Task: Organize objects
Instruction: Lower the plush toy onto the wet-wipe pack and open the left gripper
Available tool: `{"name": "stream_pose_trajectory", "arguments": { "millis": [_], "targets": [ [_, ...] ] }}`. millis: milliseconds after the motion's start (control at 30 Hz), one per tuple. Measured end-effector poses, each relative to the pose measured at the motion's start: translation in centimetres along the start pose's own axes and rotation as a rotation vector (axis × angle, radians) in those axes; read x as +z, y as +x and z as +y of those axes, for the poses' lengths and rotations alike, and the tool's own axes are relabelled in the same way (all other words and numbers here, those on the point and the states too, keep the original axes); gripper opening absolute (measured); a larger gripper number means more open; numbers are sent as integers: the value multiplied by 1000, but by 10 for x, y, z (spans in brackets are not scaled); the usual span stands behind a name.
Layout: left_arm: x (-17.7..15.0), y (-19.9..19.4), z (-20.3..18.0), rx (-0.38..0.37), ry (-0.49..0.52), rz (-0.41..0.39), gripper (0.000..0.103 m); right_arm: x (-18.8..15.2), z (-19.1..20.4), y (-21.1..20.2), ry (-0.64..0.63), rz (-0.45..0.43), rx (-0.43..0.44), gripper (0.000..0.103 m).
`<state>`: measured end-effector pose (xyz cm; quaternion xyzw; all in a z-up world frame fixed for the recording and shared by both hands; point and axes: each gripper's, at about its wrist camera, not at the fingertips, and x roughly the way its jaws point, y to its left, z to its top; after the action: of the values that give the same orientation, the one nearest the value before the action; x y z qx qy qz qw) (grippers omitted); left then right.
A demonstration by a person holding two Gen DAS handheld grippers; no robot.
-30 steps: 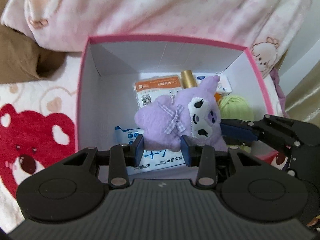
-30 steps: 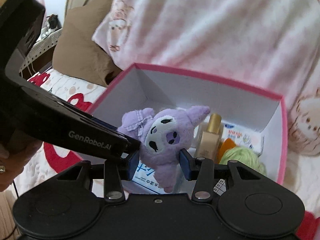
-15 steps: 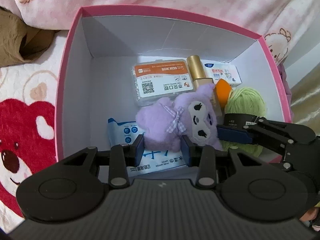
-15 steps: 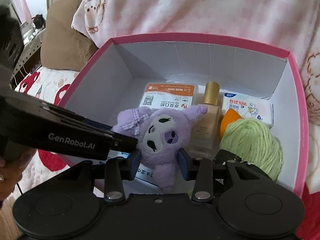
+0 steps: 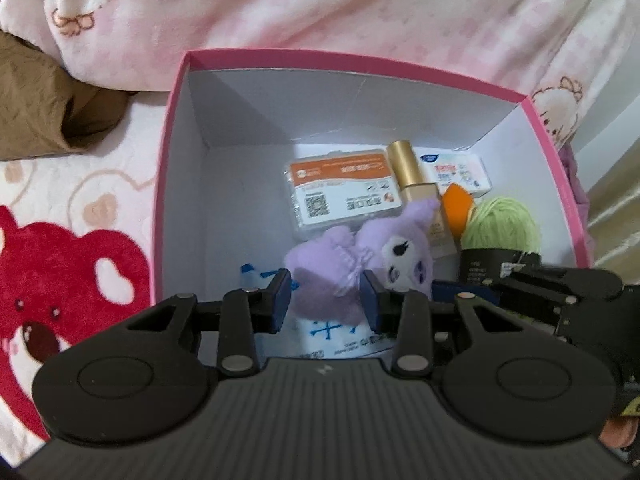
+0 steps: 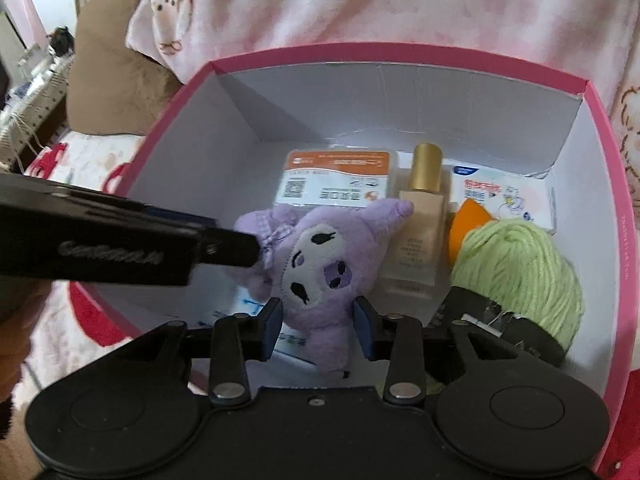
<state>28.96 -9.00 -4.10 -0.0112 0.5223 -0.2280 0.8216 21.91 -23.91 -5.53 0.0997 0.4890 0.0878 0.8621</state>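
Lowering soft purple plush doll [image 6: 316,264] into pink-rimmed white cardboard box [image 6: 608,184], both claws, left [image 5: 324,300] just tightened, right [image 6: 316,322], apparently pinching it. Bottle, packets, yarn packed at 1 o'clock; release remains.

Purple plush toy [image 6: 320,264] held low inside pink-rimmed box [image 6: 400,50], face up.

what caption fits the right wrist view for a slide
Both tongs hold a purple plush toy inside a pink box.
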Motion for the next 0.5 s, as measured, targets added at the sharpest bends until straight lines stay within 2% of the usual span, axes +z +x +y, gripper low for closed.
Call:
{"name": "stream_pose_trajectory", "arguments": {
  "millis": [167,500],
  "targets": [
    [-4,10,-4,7,17,13,29,-2,3,-6,-6,-34,12,48],
    [-7,22,-8,34,30,-21,29,1,15,9,-50,-42,-71,50]
  ]
}}
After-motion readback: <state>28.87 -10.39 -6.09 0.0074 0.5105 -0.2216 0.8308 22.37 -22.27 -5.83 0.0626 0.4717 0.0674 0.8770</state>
